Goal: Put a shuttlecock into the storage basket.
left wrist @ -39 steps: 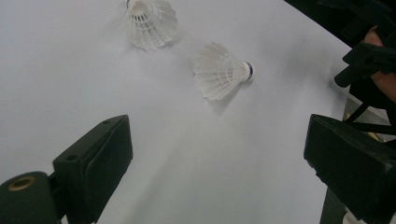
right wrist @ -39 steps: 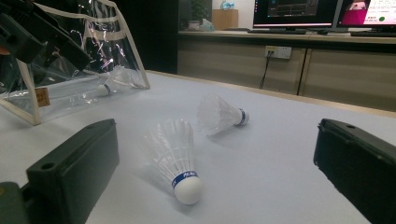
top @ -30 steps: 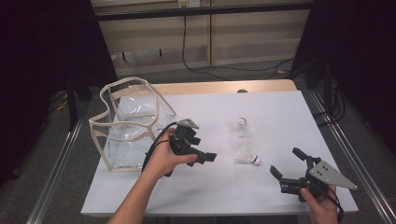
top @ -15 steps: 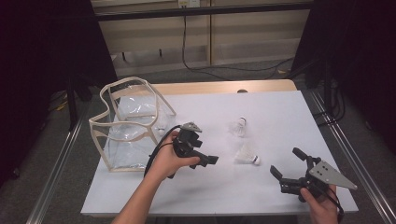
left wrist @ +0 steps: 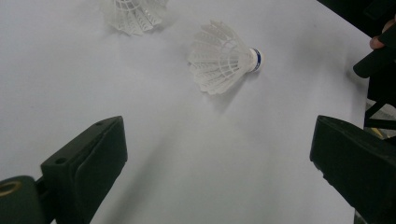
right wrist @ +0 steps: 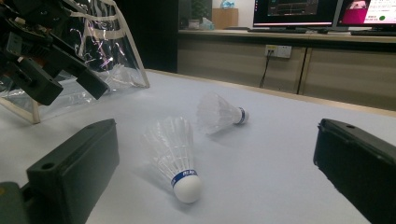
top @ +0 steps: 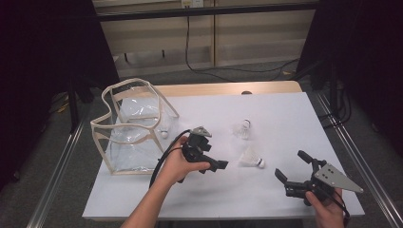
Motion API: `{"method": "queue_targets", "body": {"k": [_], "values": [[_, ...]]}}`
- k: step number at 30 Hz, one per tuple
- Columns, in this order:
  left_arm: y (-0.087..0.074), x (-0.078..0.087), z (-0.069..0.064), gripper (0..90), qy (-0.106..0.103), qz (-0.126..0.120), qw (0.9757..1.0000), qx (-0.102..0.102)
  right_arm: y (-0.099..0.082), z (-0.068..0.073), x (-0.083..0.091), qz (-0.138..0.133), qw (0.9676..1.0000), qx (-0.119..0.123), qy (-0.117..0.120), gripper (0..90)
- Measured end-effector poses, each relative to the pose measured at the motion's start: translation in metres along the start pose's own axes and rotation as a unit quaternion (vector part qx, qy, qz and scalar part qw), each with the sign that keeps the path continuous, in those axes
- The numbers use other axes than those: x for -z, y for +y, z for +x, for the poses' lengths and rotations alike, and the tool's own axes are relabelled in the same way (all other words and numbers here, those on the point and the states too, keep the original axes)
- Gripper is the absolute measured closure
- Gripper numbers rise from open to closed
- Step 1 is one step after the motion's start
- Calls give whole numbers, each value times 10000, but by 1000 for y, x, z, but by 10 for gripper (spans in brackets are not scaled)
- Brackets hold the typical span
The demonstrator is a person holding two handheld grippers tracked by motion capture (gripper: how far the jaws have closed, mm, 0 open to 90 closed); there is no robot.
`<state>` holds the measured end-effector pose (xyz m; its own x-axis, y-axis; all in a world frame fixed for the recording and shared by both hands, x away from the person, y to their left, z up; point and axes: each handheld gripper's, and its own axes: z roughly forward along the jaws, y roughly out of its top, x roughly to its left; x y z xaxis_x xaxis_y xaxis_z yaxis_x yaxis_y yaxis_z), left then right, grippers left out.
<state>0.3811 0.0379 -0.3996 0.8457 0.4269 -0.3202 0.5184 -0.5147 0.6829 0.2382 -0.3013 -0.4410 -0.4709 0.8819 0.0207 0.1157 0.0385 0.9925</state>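
Two white shuttlecocks lie on the white table (top: 285, 114): one on its side (top: 251, 158) (left wrist: 224, 63) (right wrist: 175, 156) with a blue band at its cork, the other (top: 243, 129) (left wrist: 133, 14) (right wrist: 219, 113) farther back. My left gripper (top: 216, 161) (left wrist: 219, 123) is open and empty, just left of the nearer shuttlecock and pointing at it. My right gripper (top: 291, 165) (right wrist: 219, 128) is open and empty at the front right, facing the same shuttlecock. A clear bag (top: 133, 128) (right wrist: 107, 42) with beige trim stands at the left, with a third shuttlecock (top: 164, 134) inside it.
The bag's open mouth faces up. Bare white tabletop lies between the two grippers and along the back right. A wooden strip (top: 228, 89) runs along the table's far edge, and metal rails (top: 57, 171) flank both sides. Cables hang behind the table.
My left gripper has moved a little to the right and toward the front, away from the bag and closer to the nearer shuttlecock. The right gripper has stayed still.
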Motion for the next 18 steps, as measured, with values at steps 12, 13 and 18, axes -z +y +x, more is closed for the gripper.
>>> {"method": "queue_targets", "body": {"k": [12, 13, 18], "values": [[1, -12, -2, 54, 19, 14, 10000, -29, 0, 1, 0, 0, 10000, 7, 8, 0], [1, -13, -2, 54, 10, 32, 10000, 0, 0, 1, 0, 0, 10000, 12, 12, 0], [1, -16, -3, 65, 22, 25, 10000, -17, 0, 1, 0, 6, 10000, 17, 15, 2]]}}
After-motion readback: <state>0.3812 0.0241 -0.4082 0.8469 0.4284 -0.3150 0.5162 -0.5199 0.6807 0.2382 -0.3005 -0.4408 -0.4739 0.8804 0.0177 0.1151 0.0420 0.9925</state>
